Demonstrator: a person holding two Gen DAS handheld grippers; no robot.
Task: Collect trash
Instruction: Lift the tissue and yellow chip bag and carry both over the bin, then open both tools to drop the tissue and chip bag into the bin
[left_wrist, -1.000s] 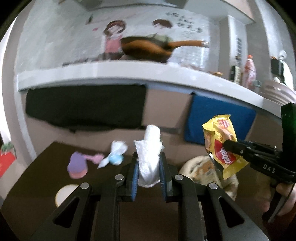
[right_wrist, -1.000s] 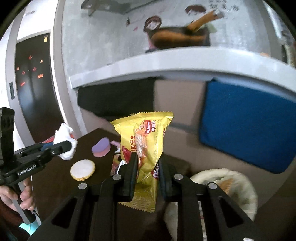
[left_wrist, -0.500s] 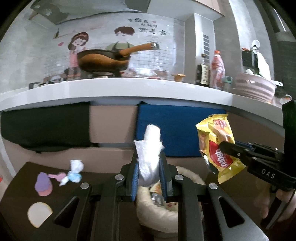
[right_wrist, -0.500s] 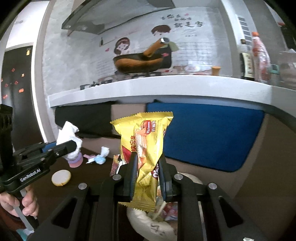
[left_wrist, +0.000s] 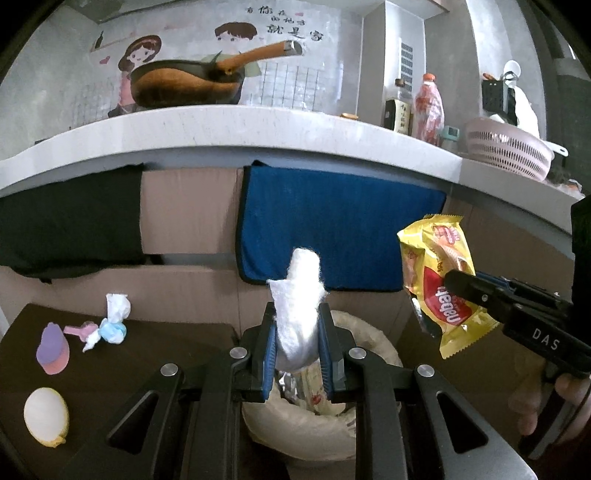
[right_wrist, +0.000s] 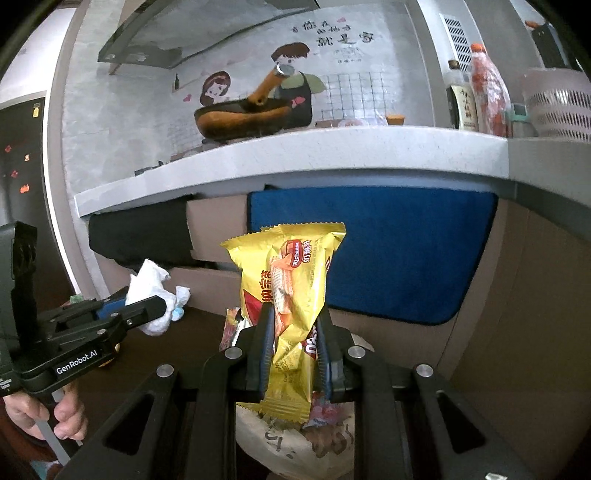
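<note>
1. I see a kitchen: a grey counter with a pan, and below it a blue cloth hanging on a cardboard front.
2. The dark table sits at my 9 o'clock in the left wrist view, carrying a crumpled tissue and a yellow-white disc.
3. My left tool is clamped on a white tissue wad; its long axis stands upright, pointing to 12 o'clock.
4. My right tool grips a yellow snack wrapper, long axis also upright, crimped top at 12 o'clock.
5. The lined trash bin lies at 6 o'clock beneath both tools, with wrappers inside.
6. From the left wrist, the right tool and its wrapper sit at 3 o'clock.
</note>
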